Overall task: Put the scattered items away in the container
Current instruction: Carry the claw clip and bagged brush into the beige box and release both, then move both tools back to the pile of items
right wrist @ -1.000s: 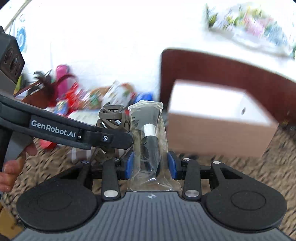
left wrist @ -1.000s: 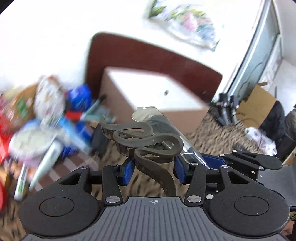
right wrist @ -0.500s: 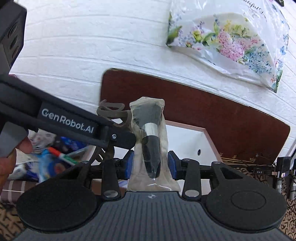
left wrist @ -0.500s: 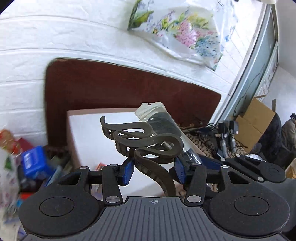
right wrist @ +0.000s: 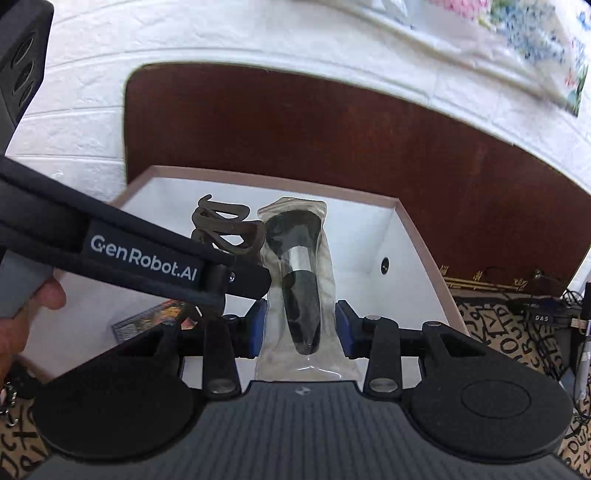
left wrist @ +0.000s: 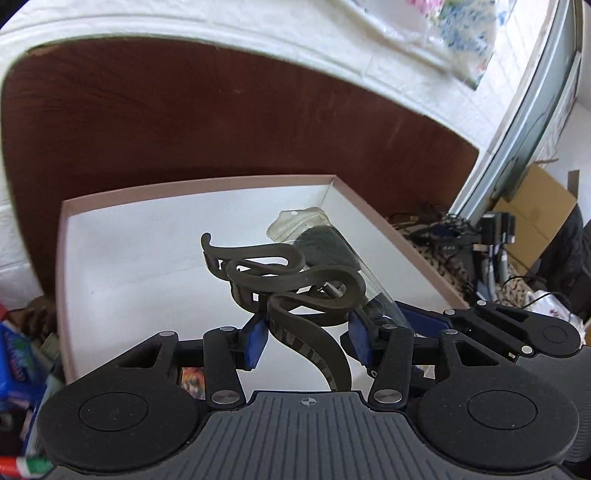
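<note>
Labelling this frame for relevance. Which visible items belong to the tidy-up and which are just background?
Job:
- wavy hair clip in left claw
- bagged brush in right claw
- white box
- card inside it

Background:
- floral bag
- cardboard carton
- cables

A box (right wrist: 424,254) stands before a headboard (right wrist: 332,140); a card (right wrist: 155,317) lies inside it, clutter (left wrist: 18,365) to its left.

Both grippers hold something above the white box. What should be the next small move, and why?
Probably open both and drop the loads. The left gripper holds the hair claw, the right gripper the bagged brush, and both hang over the box interior.
</note>
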Action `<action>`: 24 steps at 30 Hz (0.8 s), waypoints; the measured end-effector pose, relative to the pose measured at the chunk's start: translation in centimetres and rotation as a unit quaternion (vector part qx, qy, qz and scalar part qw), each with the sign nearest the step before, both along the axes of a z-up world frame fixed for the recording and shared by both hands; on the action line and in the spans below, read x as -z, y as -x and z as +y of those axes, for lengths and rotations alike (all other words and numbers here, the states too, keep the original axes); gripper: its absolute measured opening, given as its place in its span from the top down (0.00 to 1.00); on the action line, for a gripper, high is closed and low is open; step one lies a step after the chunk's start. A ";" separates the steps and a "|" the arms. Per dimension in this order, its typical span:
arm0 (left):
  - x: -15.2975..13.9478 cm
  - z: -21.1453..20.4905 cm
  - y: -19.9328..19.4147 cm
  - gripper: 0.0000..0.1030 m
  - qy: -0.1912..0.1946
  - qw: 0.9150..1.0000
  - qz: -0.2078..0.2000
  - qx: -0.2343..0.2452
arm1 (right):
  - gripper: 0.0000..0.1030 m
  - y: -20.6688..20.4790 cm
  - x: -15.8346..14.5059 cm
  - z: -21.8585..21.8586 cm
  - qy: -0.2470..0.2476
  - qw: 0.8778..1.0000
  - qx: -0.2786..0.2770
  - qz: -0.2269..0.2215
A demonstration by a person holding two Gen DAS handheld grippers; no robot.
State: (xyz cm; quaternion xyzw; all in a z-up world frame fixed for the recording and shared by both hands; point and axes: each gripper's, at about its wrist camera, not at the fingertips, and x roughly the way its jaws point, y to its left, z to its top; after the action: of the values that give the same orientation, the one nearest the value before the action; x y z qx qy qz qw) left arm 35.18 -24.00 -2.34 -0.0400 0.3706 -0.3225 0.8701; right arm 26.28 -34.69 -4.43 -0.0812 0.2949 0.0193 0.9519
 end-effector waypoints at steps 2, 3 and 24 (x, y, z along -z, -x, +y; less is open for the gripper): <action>0.6 -0.4 -0.8 0.38 -0.004 1.000 0.010 -0.001 | 0.54 -0.7 0.3 -0.4 -0.006 1.000 0.002 0.009; 0.9 -0.6 -1.2 0.35 -0.008 1.000 0.016 -0.006 | 0.50 -1.0 0.6 -0.5 -0.006 1.000 0.002 0.014; 0.7 1.2 4.4 0.00 -0.025 0.997 0.070 -0.018 | 0.01 5.8 -1.5 2.9 0.052 0.997 -0.053 -0.036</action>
State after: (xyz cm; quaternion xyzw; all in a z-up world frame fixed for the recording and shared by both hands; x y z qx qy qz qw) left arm 30.73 -22.81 -3.04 -0.0469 0.4377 -0.2936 0.8485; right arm 20.49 -31.78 -2.94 -0.1463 0.2565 0.0511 0.9540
